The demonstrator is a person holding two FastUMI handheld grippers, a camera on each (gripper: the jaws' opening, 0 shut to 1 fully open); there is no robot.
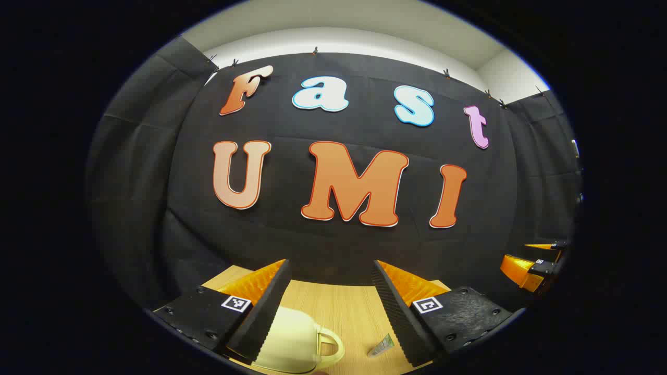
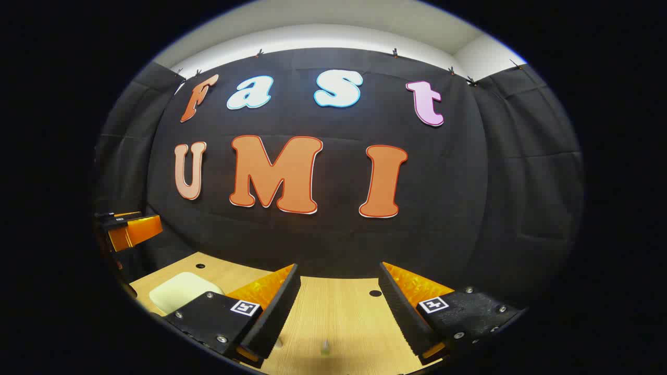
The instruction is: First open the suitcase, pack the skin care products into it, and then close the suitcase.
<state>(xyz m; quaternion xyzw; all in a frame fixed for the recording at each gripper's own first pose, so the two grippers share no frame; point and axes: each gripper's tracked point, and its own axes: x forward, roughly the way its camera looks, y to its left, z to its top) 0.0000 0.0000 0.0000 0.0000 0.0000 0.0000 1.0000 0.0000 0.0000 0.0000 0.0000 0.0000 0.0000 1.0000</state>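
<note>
The table point(image 1: 338, 312) carries the case point(image 1: 292, 341), a small cream suitcase with a loop handle, lid down. Just beside the case, on its handle side, lies a small tube point(image 1: 381, 345) of skin care product. In the right gripper view the case point(image 2: 180, 290) sits well to the left, partly behind the near finger.

The risks, as I judge them, come from height and order. Both grippers hang high above the case, aimed at the booth wall more than at the table, so a blind descent could knock the light case along the wood or push the tube away. Reaching for the tube before the lid is up would leave nowhere to put it.

The left hand-held gripper point(image 1: 331, 312) is level, above the case, fingers spread wide, holding nothing. The right hand-held gripper point(image 2: 338, 317) is held likewise, well clear of the case, wide apart and empty.
</note>
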